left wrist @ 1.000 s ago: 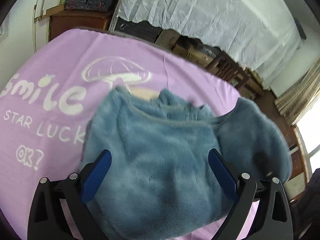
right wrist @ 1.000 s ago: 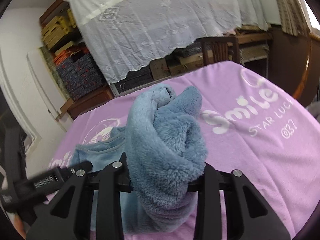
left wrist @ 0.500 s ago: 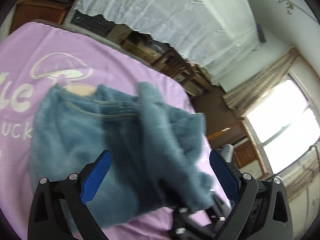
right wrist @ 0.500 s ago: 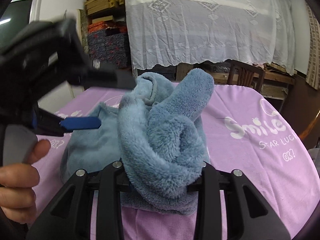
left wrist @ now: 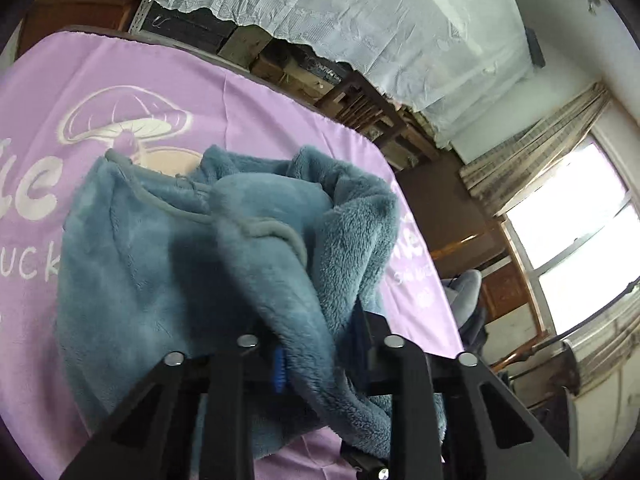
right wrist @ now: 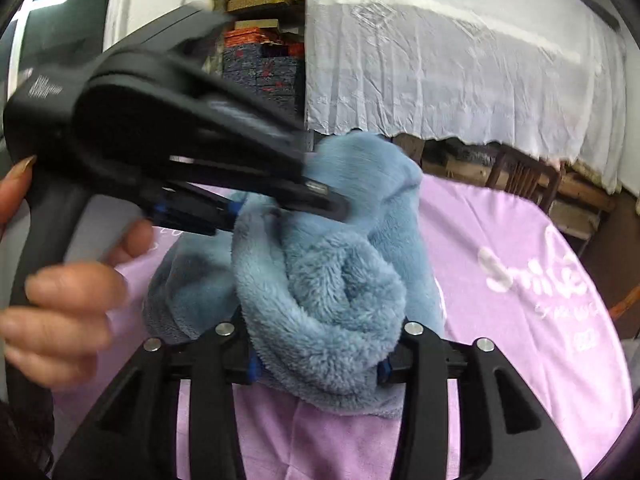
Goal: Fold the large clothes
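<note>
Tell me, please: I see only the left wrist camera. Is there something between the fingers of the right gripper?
Observer: Yes. A rolled bundle of the blue fleece garment fills the gap between the fingers of the right gripper, whose jaws are opening.
Operator: Where does my left gripper bite the fleece?
Observer: The left gripper, its jaws closing, pinches a fold at the top of that same bundle, beyond the right gripper's fingers.
Operator: What holds the left gripper?
Observer: A bare hand wraps around its grey handle, at the left edge of the right wrist view.
</note>
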`<state>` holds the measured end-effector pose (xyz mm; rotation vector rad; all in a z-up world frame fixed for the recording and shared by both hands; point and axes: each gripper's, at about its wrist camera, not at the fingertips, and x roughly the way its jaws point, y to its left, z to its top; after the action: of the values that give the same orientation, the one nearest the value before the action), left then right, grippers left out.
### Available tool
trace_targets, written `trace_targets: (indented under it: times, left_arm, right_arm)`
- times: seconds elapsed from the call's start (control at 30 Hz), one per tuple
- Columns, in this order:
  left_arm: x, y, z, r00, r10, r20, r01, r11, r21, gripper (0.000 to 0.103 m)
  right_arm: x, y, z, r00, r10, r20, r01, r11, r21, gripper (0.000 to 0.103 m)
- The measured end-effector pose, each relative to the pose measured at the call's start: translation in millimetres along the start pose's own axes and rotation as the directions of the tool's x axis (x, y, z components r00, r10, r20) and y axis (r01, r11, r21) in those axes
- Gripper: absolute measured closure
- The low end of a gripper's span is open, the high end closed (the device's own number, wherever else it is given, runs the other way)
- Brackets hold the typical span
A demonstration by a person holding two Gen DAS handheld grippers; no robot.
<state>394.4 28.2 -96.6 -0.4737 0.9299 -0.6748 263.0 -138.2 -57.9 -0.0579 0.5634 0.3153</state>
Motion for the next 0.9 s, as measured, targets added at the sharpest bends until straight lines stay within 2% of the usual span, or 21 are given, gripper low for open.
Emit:
trace_targets:
  times: [0.07, 0.2, 0.3, 0.37, 0.47, 0.6, 0.67, 0.7, 0.73, 0.77, 0.83, 0.9]
  left_arm:
    - [-12, -6, 1, 1.0, 0.005, 0.03, -0.006, 1.0, 0.021, 0.08]
    - [-59, -17, 1, 0.988, 0.04, 0.15, -0.052, 0.995, 0.08, 0.08]
    - [-91, -8, 2, 0.973, 0.079, 0.217, -0.098, 0.992, 0.078, 0.08]
    - [-100, 6, 3, 0.962, 0.138, 0.236, -0.156, 0.986, 0.062, 0.079]
    - [-95, 38, 5, 0.939, 0.284, 0.193, -0.291, 0.957, 0.007, 0.079]
    - [-79, 88, 8, 0.926, 0.371, 0.076, -0.362, 0.926, -0.11, 0.077]
    - [-71, 107, 8, 0.917, 0.399, 0.032, -0.389, 0.908, -0.155, 0.068]
    - [-69, 109, 8, 0.904, 0.426, 0.026, -0.418, 0.896, -0.149, 0.064]
    - [-70, 108, 8, 0.893, 0.449, 0.029, -0.441, 0.887, -0.139, 0.055]
    - [-70, 106, 8, 0.874, 0.485, 0.034, -0.478, 0.87, -0.123, 0.046]
    - [-68, 103, 7, 0.845, 0.534, 0.041, -0.528, 0.843, -0.103, 0.037]
    - [-68, 100, 6, 0.834, 0.549, 0.046, -0.543, 0.834, -0.101, 0.032]
  right_arm:
    - [-5, -2, 1, 1.0, 0.014, 0.011, -0.014, 1.0, 0.017, 0.063]
    - [-21, 10, 20, 0.997, 0.052, 0.064, -0.054, 0.998, 0.029, 0.068]
    - [-27, 32, 43, 0.991, 0.096, 0.088, -0.094, 0.995, -0.029, 0.068]
    - [-26, 49, 54, 0.989, 0.123, 0.08, -0.119, 0.991, -0.056, 0.068]
    - [-4, 79, 58, 0.985, 0.172, 0.019, -0.17, 0.982, -0.083, 0.068]
    - [38, 106, 45, 0.964, 0.242, -0.111, -0.249, 0.966, -0.061, 0.068]
    - [54, 117, 33, 0.957, 0.245, -0.152, -0.258, 0.963, -0.073, 0.068]
    - [57, 119, 29, 0.956, 0.246, -0.158, -0.261, 0.962, -0.084, 0.068]
    - [59, 120, 27, 0.958, 0.241, -0.159, -0.259, 0.96, -0.104, 0.067]
    - [58, 122, 26, 0.958, 0.238, -0.16, -0.258, 0.959, -0.12, 0.067]
    - [58, 119, 27, 0.949, 0.268, -0.165, -0.284, 0.955, -0.087, 0.067]
    - [59, 111, 25, 0.941, 0.295, -0.168, -0.309, 0.949, -0.064, 0.067]
